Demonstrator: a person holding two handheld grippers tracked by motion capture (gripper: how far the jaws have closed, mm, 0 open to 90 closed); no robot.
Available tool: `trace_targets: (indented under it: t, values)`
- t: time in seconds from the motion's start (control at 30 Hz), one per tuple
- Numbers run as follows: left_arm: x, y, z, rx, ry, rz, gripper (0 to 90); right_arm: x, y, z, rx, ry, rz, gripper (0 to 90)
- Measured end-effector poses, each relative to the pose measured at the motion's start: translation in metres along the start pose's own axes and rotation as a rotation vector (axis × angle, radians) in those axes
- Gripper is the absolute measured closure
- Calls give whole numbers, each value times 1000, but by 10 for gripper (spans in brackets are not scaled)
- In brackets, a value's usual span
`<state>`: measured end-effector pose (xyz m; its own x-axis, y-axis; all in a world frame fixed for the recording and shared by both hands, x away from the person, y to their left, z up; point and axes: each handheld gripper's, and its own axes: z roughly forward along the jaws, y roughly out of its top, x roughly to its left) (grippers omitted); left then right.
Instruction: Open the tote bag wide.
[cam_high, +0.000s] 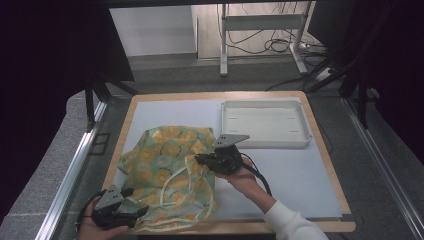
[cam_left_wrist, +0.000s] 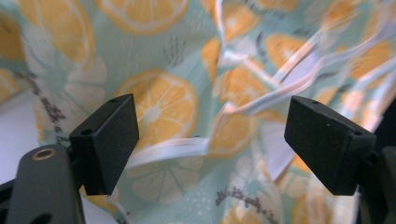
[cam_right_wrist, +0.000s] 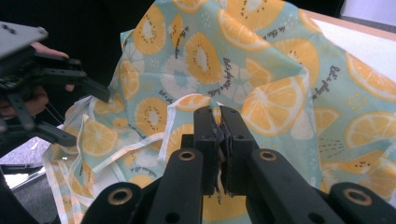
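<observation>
Soft, light citrus-print apron (cam_high: 167, 172): right gripper (cam_right_wrist: 219, 122) jaws clamp a fold; left gripper (cam_left_wrist: 210, 135) jaws gape, white ties between them.

Script on the cloth (cam_right_wrist: 261, 70) is illegible.

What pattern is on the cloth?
Orange slices on pale mint-green cloth, with white straps; clearest in the right gripper view.

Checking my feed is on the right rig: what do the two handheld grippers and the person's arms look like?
Both grippers are black, each topped by a grey three-cornered plate: left gripper, right gripper. Their jaws end in blocky black pads on arms with brass-coloured pivot holes. A black cable trails from the right one. The right arm wears a white sleeve.
</observation>
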<state>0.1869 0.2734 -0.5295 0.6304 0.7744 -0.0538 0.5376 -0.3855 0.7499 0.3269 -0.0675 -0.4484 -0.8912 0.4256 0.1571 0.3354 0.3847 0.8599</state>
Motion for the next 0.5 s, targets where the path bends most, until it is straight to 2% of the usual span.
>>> trace_targets:
  t: [0.07, 0.17, 0.3, 0.37, 0.5]
  values:
    - [-1, 0, 7, 24, 0, 14, 181, 0, -1, 1, 6, 2, -1, 853]
    - [-2, 0, 14, 47, 29, 28, 241, 0, -3, 3, 15, 3, 2, 852]
    - [-2, 1, 20, 76, 74, 45, 413, 0, -4, 3, 20, 2, 5, 852]
    - [-2, 2, 22, 93, 117, 60, 529, -1, -4, 4, 23, 1, 6, 852]
    - [-1, 3, 25, 94, 92, 61, 748, -1, -5, 4, 23, 1, 6, 852]
